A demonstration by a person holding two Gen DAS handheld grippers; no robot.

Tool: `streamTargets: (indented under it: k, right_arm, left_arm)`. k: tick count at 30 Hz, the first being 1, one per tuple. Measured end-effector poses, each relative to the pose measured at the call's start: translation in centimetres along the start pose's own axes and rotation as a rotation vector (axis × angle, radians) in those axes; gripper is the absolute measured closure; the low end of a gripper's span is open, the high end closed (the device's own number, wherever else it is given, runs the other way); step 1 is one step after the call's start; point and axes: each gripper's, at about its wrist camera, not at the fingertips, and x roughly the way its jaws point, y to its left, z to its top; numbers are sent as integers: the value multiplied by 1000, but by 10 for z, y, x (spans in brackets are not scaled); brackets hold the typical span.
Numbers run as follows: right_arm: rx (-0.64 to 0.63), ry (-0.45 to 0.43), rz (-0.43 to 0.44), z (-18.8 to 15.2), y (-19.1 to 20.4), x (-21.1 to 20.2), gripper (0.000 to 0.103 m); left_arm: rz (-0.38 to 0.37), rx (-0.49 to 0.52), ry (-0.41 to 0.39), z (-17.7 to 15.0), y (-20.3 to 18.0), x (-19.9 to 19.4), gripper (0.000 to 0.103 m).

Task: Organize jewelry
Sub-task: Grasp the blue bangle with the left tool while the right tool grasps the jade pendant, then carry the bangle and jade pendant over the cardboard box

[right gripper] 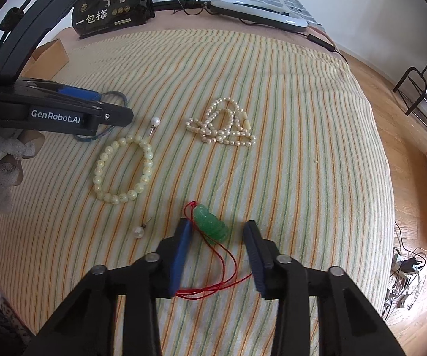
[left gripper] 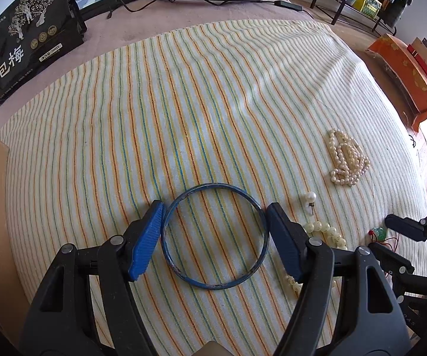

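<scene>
Thin blue metal bangle [left gripper: 215,236] lies flat on striped towel [left gripper: 183,103], my left tool [left gripper: 215,225] open, pads just outside it. Green jade pendant [right gripper: 212,222] on red cord between my right tool [right gripper: 218,238] pads, ungripped; pearl necklace [right gripper: 222,126] at 12 o'clock.

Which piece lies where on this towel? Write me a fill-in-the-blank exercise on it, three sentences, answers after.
1. Between the fingers of the left tongs lies a blue ___.
2. The green pendant between the right tongs hangs on a ___ cord.
3. The loose pearl earrings on the striped towel number ___.

Missing words: bangle; red; two.
</scene>
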Motion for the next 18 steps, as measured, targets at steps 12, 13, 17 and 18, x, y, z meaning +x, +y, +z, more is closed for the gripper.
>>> streamTargets:
  k: [12,13,17,18]
  right_arm:
    - [26,-47,17,1,-3,-16,87]
    - [38,-59,16,2,-5,-20,88]
    - [68,-102,15,5,-9,-34,88]
    - [73,-114,13,6,-9,-38,88]
  left_arm:
    - [-27,-38,-29,0,11,-18,31]
    - [-30,-40,-37,0,12,-21,31]
    - [-44,-48,-66,1,16,-36,31]
    - [-46,-46,-73,1,17,-39,31]
